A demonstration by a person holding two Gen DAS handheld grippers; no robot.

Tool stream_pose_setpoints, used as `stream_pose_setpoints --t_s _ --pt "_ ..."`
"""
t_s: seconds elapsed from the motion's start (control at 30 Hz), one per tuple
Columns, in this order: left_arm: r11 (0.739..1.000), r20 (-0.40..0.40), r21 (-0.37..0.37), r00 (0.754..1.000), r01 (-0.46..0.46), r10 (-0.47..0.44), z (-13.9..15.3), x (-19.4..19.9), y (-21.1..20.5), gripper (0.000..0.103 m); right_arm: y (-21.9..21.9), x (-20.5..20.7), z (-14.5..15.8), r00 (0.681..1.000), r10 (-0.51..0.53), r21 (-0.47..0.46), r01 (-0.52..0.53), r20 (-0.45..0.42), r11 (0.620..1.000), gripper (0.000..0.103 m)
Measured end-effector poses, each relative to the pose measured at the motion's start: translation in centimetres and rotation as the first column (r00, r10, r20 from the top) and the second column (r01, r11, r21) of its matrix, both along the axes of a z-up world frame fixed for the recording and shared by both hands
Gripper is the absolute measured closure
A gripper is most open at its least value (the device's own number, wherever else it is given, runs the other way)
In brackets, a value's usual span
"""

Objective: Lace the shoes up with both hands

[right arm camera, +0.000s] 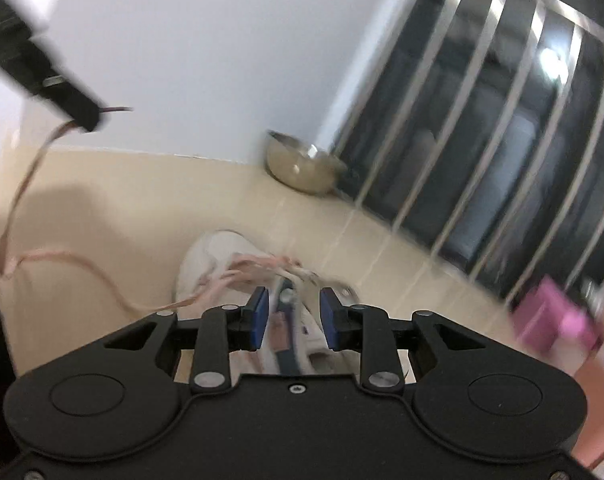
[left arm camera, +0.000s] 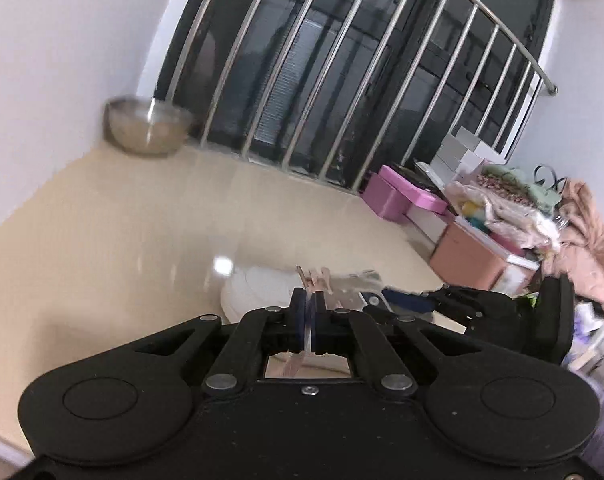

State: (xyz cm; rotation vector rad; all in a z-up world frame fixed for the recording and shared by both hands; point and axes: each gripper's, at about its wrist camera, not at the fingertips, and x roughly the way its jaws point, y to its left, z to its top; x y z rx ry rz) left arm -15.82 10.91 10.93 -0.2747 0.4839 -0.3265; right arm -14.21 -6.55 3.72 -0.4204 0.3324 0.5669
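A white shoe (left arm camera: 257, 286) (right arm camera: 211, 256) lies on the beige floor with a pink lace (right arm camera: 81, 262) threaded through its eyelets. In the left wrist view my left gripper (left arm camera: 308, 306) is shut, and a strip of the lace (left arm camera: 297, 362) runs between its blue pads. The right wrist view shows that same left gripper (right arm camera: 87, 120) high at the upper left, the lace hanging from it in a long loop down to the shoe. My right gripper (right arm camera: 294, 314) is over the shoe's tongue, its pads apart and pressing on nothing. In the left wrist view the right gripper (left arm camera: 394, 298) is blurred, just right of the shoe.
A steel bowl (left arm camera: 147, 130) (right arm camera: 302, 164) stands in the corner by the white wall. A barred metal railing (left arm camera: 342, 80) fronts the dark window. Pink boxes (left arm camera: 398, 196) and a heap of bags and cloth (left arm camera: 522, 208) crowd the right side.
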Motion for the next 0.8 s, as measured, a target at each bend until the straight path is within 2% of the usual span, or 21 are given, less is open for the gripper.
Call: stream_pose_setpoints --t_s 0.1,0.23,0.33,0.43,0.5,0.53,0.7,0.73,0.77,0.8 --pt "0.998 0.019 0.057 1.0 0.006 -0.007 -0.2 0.3 -1.4 0.1 -0.7 1.5 1.1 0.987 -0.02 0.117 0.039 -0.159 0.992 0.093" --pt "0.996 0.005 0.061 0.998 0.065 -0.066 -1.2 1.2 -3.1 0.1 -1.3 0.6 2.6 0.954 0.001 0.179 0.055 -0.301 0.982 0.097" --pt "0.994 -0.002 0.043 0.995 0.103 -0.103 -1.8 3.1 -4.2 0.1 -1.8 -0.4 3.4 0.962 0.0 0.14 0.04 -0.273 0.989 0.092" --pt "0.987 -0.007 0.028 0.988 0.156 -0.156 -2.0 4.9 -5.3 0.1 -2.5 -1.1 4.9 0.992 0.025 0.053 -0.019 -0.123 0.998 0.083" --pt "0.979 -0.017 0.024 0.979 0.203 -0.202 -2.1 6.1 -6.0 0.1 -2.7 -1.1 5.1 0.999 0.045 -0.069 -0.047 -0.028 0.996 0.082" --pt "0.976 -0.03 0.033 0.976 0.215 -0.214 -2.4 6.7 -6.3 0.1 -2.8 -0.8 5.0 0.997 0.069 -0.122 -0.071 -0.017 0.99 0.082" --pt "0.961 -0.106 0.064 0.959 0.269 -0.262 -4.1 9.2 -7.5 0.1 -2.0 2.0 2.2 0.987 0.155 -0.293 -0.162 -0.045 0.942 0.085" --pt "0.959 -0.126 0.055 0.955 0.277 -0.268 -4.4 9.5 -7.5 0.1 -2.1 2.3 1.8 0.984 0.17 -0.288 -0.178 -0.053 0.941 0.086" --pt "0.958 -0.141 0.051 0.951 0.284 -0.274 -4.7 9.8 -7.6 0.1 -2.5 2.9 1.9 0.982 0.165 -0.24 -0.182 -0.09 0.954 0.094" --pt "0.955 -0.154 0.049 0.946 0.294 -0.283 -5.1 10.2 -7.8 0.1 -3.3 3.8 2.3 0.977 0.143 -0.144 -0.166 -0.159 0.976 0.095"
